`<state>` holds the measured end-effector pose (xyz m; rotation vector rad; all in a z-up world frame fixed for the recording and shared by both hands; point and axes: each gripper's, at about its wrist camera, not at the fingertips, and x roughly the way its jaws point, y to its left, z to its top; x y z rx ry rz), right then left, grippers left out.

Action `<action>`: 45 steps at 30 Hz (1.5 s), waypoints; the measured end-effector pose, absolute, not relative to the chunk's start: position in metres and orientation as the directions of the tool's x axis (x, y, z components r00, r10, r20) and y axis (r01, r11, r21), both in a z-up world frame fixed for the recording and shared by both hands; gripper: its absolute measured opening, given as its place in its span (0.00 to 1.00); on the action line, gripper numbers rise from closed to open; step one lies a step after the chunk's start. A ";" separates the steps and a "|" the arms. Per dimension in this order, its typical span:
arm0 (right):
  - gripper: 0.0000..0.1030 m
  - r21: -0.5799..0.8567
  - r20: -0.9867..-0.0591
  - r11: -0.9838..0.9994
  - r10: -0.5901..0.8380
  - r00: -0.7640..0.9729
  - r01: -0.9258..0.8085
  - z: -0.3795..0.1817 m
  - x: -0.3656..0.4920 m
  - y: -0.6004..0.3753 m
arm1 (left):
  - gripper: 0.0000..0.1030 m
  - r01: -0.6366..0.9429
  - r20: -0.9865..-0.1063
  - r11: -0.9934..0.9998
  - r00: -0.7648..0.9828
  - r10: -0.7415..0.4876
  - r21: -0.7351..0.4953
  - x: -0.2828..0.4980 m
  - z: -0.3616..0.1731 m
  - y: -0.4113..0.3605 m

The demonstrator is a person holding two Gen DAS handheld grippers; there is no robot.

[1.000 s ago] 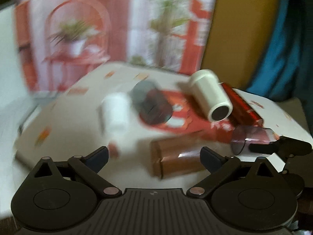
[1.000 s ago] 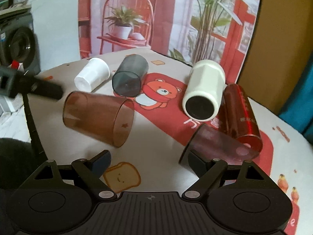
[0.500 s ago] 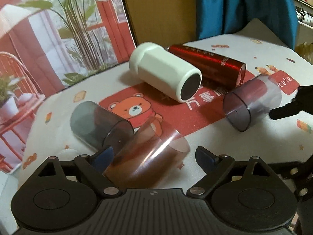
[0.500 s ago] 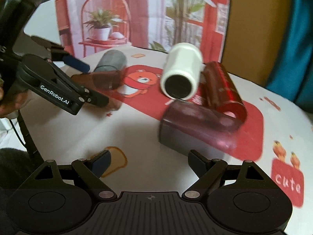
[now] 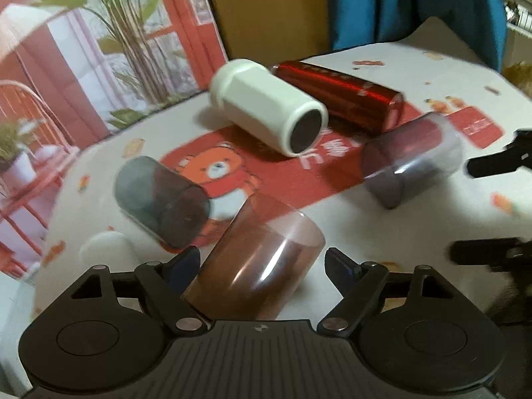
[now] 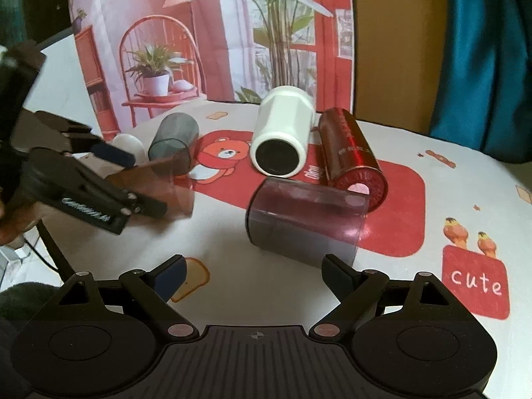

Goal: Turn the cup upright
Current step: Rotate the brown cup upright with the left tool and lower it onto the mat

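Note:
A clear brown cup (image 5: 256,266) lies on its side between the open fingers of my left gripper (image 5: 262,266); the fingers stand apart from its walls. The cup also shows in the right wrist view (image 6: 156,186), with the left gripper (image 6: 133,179) around it. A clear purple cup (image 6: 306,219) lies on its side just beyond my open, empty right gripper (image 6: 254,272); in the left wrist view the purple cup (image 5: 412,163) lies at the right, with the right gripper (image 5: 492,206) beside it.
More cups lie on their sides on the patterned tablecloth (image 6: 399,153): a white one (image 6: 282,136), a red metal one (image 6: 352,156), a grey one (image 6: 173,139) and a small white one (image 6: 129,143). A printed backdrop (image 6: 212,33) stands behind.
My left gripper has moved forward so the brown cup now sits between its fingers. My right gripper has drawn closer to the purple cup.

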<state>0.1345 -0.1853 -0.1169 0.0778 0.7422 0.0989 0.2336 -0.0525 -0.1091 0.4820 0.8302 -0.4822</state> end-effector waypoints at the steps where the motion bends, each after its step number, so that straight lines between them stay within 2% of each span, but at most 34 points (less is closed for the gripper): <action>1: 0.84 0.112 -0.671 0.992 0.120 0.731 -0.060 -0.118 0.136 -0.186 | 0.83 0.558 -0.787 0.803 0.583 -0.200 0.209 0.236 -0.109 -0.054; 9: 0.84 0.115 -0.667 0.992 0.117 0.736 -0.053 -0.117 0.126 -0.186 | 0.84 0.411 -0.788 0.856 0.615 -0.005 0.315 0.265 -0.137 -0.063; 11: 0.84 0.122 -0.664 0.992 0.111 0.740 -0.040 -0.116 0.123 -0.189 | 0.82 0.367 -0.793 0.882 0.609 0.011 0.294 0.270 -0.138 -0.058; 13: 0.84 0.129 -0.662 0.991 0.109 0.742 -0.030 -0.115 0.122 -0.191 | 0.76 0.333 -0.802 0.914 0.598 -0.014 0.233 0.272 -0.132 -0.050; 17: 0.84 0.136 -0.659 0.990 0.113 0.744 -0.030 -0.114 0.121 -0.192 | 0.74 0.276 -0.820 0.961 0.556 -0.136 0.028 0.268 -0.124 -0.026; 20: 0.84 0.136 -0.660 0.990 0.121 0.741 -0.041 -0.115 0.122 -0.189 | 0.73 0.228 -0.768 0.966 0.595 -0.239 -0.124 0.253 -0.116 -0.005; 24: 0.84 0.132 -0.667 0.990 0.130 0.734 -0.055 -0.116 0.125 -0.183 | 0.73 0.203 -0.668 0.957 0.685 -0.290 -0.207 0.227 -0.113 0.009; 27: 0.84 0.128 -0.670 0.989 0.137 0.729 -0.069 -0.115 0.126 -0.178 | 0.73 0.190 -0.635 0.960 0.721 -0.279 -0.206 0.213 -0.120 0.010; 30: 0.84 0.115 -0.669 0.990 0.138 0.731 -0.082 -0.111 0.128 -0.176 | 0.73 0.184 -0.662 0.958 0.693 -0.287 -0.222 0.209 -0.131 0.009; 32: 0.80 0.124 -0.662 0.988 0.149 0.734 -0.089 -0.105 0.131 -0.179 | 0.73 0.193 -0.660 0.955 0.690 -0.296 -0.227 0.206 -0.133 0.010; 34: 0.73 0.146 -0.656 0.986 0.161 0.738 -0.086 -0.099 0.136 -0.183 | 0.73 0.214 -0.647 0.955 0.702 -0.298 -0.207 0.198 -0.130 0.011; 36: 0.72 0.162 -0.646 0.984 0.163 0.746 -0.074 -0.093 0.140 -0.186 | 0.73 0.237 -0.642 0.955 0.708 -0.294 -0.177 0.194 -0.128 0.010; 38: 0.72 0.163 -0.643 0.984 0.157 0.750 -0.066 -0.091 0.141 -0.186 | 0.73 0.255 -0.679 0.955 0.675 -0.289 -0.154 0.197 -0.130 0.005; 45: 0.72 0.170 -0.663 0.983 0.168 0.730 -0.072 -0.098 0.138 -0.180 | 0.75 0.238 -0.805 0.952 0.516 -0.292 -0.192 0.222 -0.129 0.006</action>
